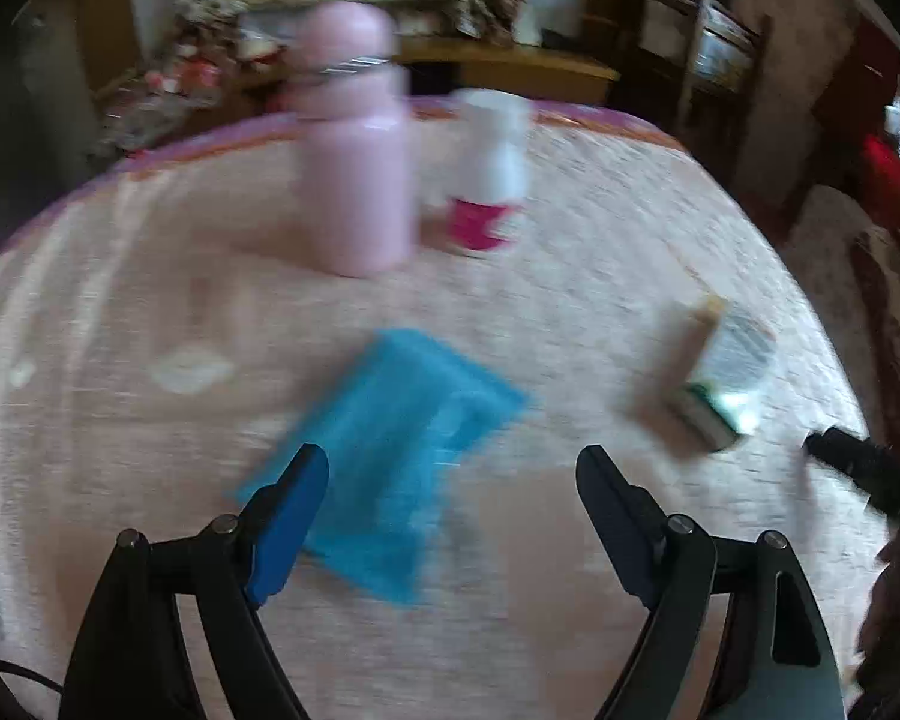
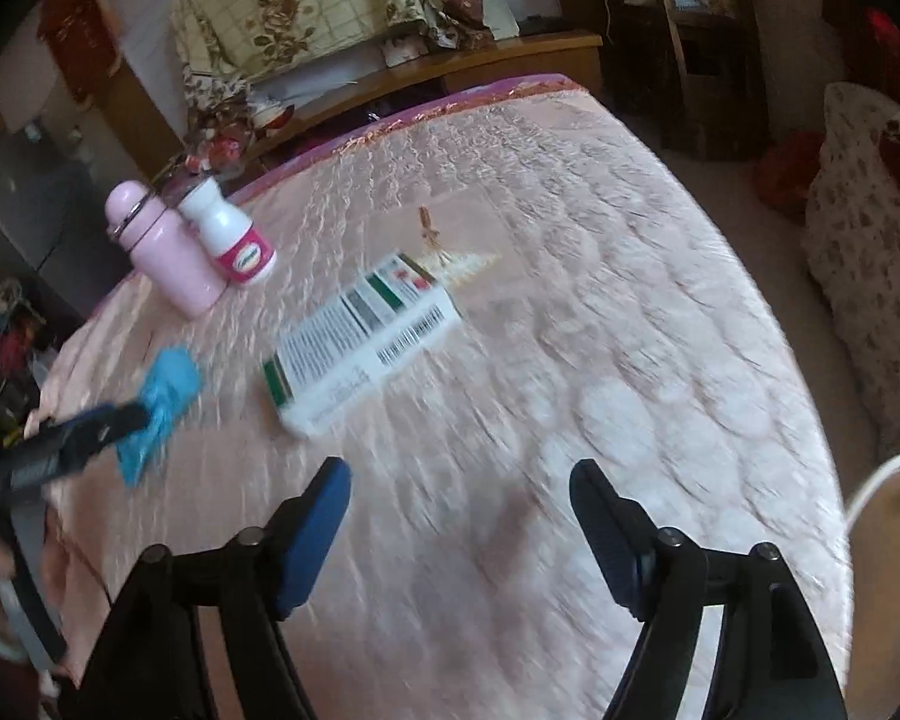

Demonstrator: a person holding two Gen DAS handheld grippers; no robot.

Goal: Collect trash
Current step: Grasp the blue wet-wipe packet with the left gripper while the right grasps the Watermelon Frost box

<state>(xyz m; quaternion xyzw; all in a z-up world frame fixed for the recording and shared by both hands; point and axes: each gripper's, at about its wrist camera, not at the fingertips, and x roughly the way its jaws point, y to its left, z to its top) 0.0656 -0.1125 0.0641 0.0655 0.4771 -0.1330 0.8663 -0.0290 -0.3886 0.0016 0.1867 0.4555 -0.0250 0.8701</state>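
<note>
A blue crumpled wrapper (image 1: 384, 456) lies on the pink quilted tablecloth (image 1: 120, 276), blurred. My left gripper (image 1: 450, 462) hangs just over it, open, and its left finger overlaps the wrapper's near corner. To the right lies a white printed carton (image 1: 696, 384). In the right wrist view the same carton (image 2: 360, 342) lies flat ahead of my right gripper (image 2: 459, 474), which is open with nothing between its fingers. There the blue wrapper (image 2: 162, 402) shows at the left, with the left gripper's finger (image 2: 90, 426) at it. A small brown scrap (image 2: 429, 228) lies beyond the carton.
A pink bottle (image 1: 354, 150) and a white bottle with a magenta label (image 1: 489, 174) stand upright at the table's far side. Behind the table are a wooden bed frame (image 2: 510, 54) with floral quilts and a wooden shelf (image 2: 702, 30). A floral cushion (image 2: 870, 252) lies right.
</note>
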